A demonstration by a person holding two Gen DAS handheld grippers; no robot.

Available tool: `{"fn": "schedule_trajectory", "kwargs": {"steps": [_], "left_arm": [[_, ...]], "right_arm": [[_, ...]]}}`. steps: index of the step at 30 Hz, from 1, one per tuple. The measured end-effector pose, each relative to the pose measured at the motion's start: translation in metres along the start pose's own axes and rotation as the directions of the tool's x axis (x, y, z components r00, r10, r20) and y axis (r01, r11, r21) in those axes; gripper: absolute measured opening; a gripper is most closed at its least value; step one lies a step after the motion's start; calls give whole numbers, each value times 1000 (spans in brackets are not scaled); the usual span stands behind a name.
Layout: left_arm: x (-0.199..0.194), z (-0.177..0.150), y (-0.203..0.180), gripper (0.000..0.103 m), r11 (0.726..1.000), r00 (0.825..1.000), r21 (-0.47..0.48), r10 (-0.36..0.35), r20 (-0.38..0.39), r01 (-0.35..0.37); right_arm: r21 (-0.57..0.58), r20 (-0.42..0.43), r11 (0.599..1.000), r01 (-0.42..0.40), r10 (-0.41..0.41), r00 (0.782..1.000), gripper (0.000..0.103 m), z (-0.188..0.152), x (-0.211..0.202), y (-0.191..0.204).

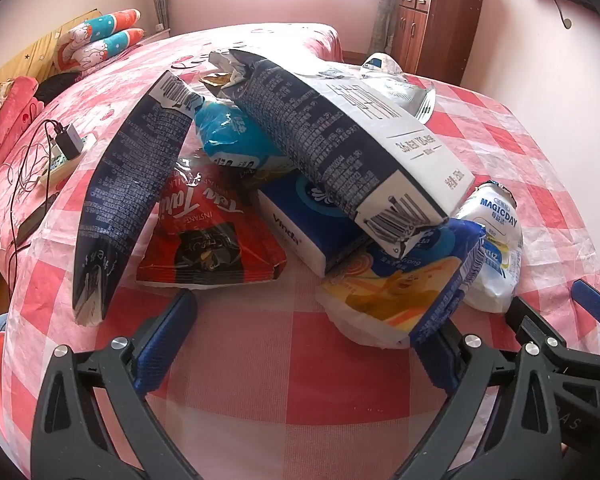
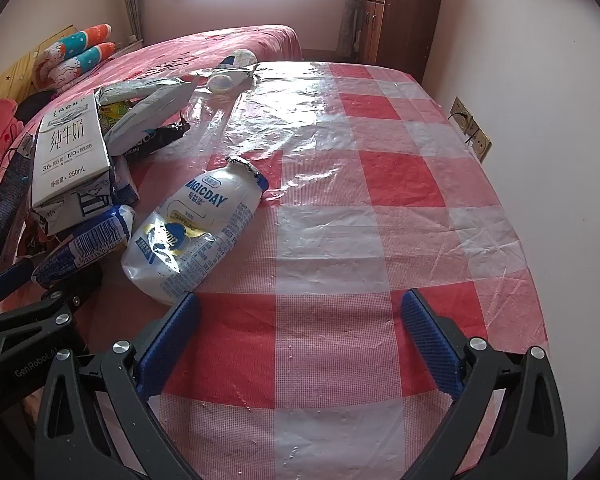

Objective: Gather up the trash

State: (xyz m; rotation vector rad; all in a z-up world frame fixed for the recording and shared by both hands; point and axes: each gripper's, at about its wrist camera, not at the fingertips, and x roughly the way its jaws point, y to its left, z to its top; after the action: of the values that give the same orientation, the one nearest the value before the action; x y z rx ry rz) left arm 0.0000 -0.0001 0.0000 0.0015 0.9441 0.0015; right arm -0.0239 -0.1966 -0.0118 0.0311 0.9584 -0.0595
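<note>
A heap of trash lies on the red-and-white checked table point(image 1: 284, 364). It holds a flattened milk carton point(image 1: 340, 140), a dark curved wrapper point(image 1: 124, 200), a red instant-milk-tea pouch point(image 1: 216, 240), a blue Vinda tissue pack point(image 1: 304, 220), a blue-and-yellow snack bag point(image 1: 404, 288) and a white MAGICDAY pouch point(image 1: 496, 248). My left gripper point(image 1: 304, 344) is open just in front of the heap, its right finger under the snack bag's edge. My right gripper point(image 2: 300, 340) is open and empty, its left finger beside the MAGICDAY pouch point(image 2: 196, 224). The carton point(image 2: 70, 152) lies left of it.
A small white bottle point(image 2: 222, 82) and torn wrappers point(image 2: 152, 112) lie at the table's far left. A bed with pink sheets point(image 1: 228, 40) lies beyond, with a charger and cables point(image 1: 64, 140). A wooden cabinet point(image 2: 396, 12) stands by the wall, sockets point(image 2: 472, 132) at right.
</note>
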Motion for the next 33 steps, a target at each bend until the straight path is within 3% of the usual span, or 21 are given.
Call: {"fn": "schedule_trajectory", "kwargs": {"steps": [17,22,33], "left_arm": [[-12,-15,7,99,1000,1000,-16,-2,2,2],[-38,-39,14,99,999,999,-16,-32,36,32],[-91,-45,41,99,999,991,5,-35,130,35]], "right_arm": [[-14,0,1000,0,0,1000,99,-8,-5,3],[-7,41,1000,13,-13,999,99,-14,-22,1],[-5,192,1000,-8,9,981,99,-18,-75,4]]}}
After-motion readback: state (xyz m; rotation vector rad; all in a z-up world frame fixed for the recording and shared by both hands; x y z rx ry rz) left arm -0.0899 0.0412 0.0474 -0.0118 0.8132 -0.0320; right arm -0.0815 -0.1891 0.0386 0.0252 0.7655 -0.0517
